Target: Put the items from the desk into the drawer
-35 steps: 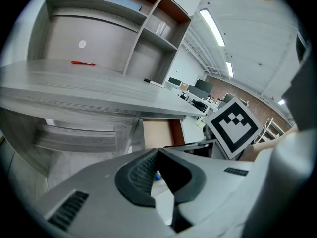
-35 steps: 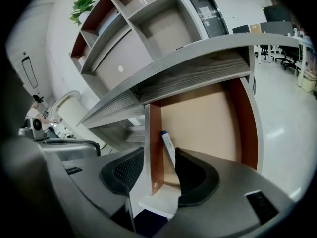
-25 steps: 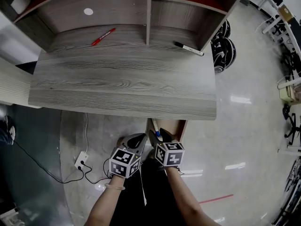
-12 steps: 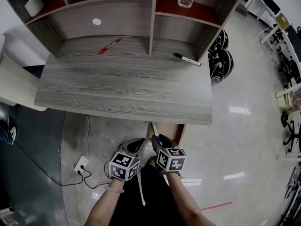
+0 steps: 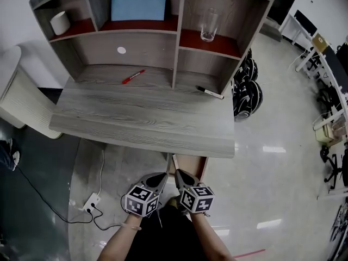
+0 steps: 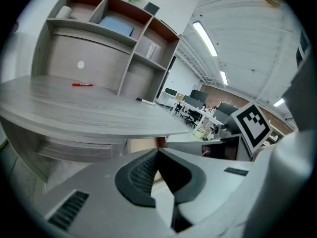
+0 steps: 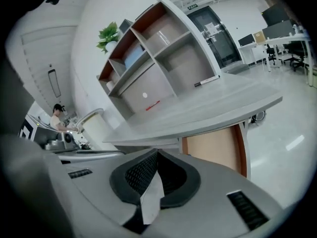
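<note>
A red pen lies at the back left of the grey desk and a black marker at the back right. Below the desk's front edge an open drawer sticks out. Both grippers hang just in front of it, side by side and close to the person's body. My left gripper is shut with nothing in it. My right gripper has just been closing and is now shut on nothing. The right gripper view shows the pen, the marker and the drawer's tan side.
The hutch on the desk holds a blue box, a glass and a white roll. A power strip with cables lies on the floor at left. Black wheels stand right of the desk.
The right gripper's jaws stood open over the drawer and have closed. Both grippers have risen slightly. The head view has tipped up, so the hutch shelves now show.
</note>
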Demonstrator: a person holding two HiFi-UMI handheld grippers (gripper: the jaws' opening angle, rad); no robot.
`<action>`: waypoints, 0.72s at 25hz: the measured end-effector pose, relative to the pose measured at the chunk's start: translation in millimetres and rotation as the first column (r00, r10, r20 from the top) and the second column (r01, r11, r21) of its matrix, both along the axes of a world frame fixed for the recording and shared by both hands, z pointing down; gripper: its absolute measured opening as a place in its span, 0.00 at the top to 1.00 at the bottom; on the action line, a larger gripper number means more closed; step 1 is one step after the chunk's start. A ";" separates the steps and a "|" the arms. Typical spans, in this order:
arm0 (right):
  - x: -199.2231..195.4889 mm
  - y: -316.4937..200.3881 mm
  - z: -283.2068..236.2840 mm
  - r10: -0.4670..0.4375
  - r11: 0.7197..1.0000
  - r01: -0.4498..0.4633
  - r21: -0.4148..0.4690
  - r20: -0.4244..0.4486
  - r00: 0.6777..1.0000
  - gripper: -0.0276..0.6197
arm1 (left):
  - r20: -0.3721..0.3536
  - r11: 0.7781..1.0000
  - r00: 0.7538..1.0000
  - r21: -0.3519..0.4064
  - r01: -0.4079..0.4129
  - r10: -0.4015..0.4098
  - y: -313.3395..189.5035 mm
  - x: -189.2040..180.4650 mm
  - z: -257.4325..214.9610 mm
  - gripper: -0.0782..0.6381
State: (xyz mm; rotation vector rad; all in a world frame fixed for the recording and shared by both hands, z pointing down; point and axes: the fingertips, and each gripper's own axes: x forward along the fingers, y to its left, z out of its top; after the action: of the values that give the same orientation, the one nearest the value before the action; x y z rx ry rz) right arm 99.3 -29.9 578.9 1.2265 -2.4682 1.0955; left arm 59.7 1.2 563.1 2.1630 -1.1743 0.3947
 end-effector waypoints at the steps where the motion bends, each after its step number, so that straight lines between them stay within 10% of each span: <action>1: 1.0 3.2 -6.2 -0.007 1.000 0.007 0.009 0.007 1.000 0.97 | -0.001 1.000 1.000 0.003 -0.002 0.002 2.3 2.1 -3.0 0.89; 18: 33.4 25.1 -101.3 0.011 0.982 -0.018 0.188 0.039 0.999 0.97 | -0.019 0.988 1.000 0.153 0.028 -0.025 12.6 20.5 -67.7 0.89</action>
State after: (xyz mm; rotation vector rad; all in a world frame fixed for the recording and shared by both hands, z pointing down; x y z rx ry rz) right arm 132.8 -4.8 477.7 1.2864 -2.6473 0.9128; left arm 80.2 13.9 495.4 2.2743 -1.2587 0.2818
